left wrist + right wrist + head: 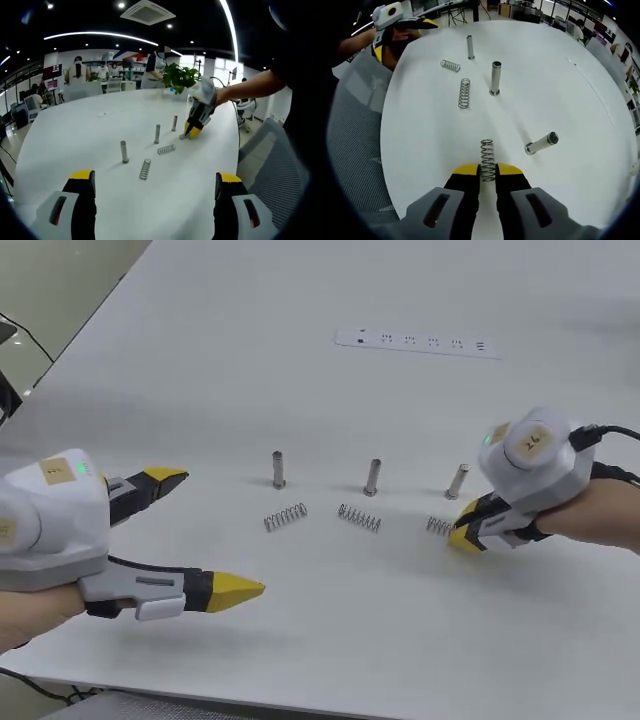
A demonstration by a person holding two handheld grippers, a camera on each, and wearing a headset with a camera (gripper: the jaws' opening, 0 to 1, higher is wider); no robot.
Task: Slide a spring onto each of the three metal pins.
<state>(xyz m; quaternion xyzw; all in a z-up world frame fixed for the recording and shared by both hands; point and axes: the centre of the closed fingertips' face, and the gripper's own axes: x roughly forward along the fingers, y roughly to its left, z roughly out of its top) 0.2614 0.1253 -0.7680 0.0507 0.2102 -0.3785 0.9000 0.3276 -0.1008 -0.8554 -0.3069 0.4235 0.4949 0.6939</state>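
Toward the left edge of the tabletop [330, 640], the left claw [218, 532] hovers with its jaws spread wide, holding nothing, well apart from the parts. Three pins stand upright in a row: the left pin [278, 469], the middle pin [372, 477] and the right pin [458, 481]. Each is bare, with a spring lying flat just in front of it: the left spring [286, 517], the middle spring [359, 518] and the right spring [438, 526]. The right claw [462, 538] is down at the tabletop, its jaws nearly pressed together and pinching the near end of the right spring, as the right gripper view shows.

The step in hand looks like picking that spring up. The grip should be light — enough to lift, not enough to crush coils — and near one end, leaving the far end open. Then tip the spring upright, centre its bore over the right pin's top and lower it straight; a skewed approach could snag a coil or topple the pin. The left claw could steady the pin's base.
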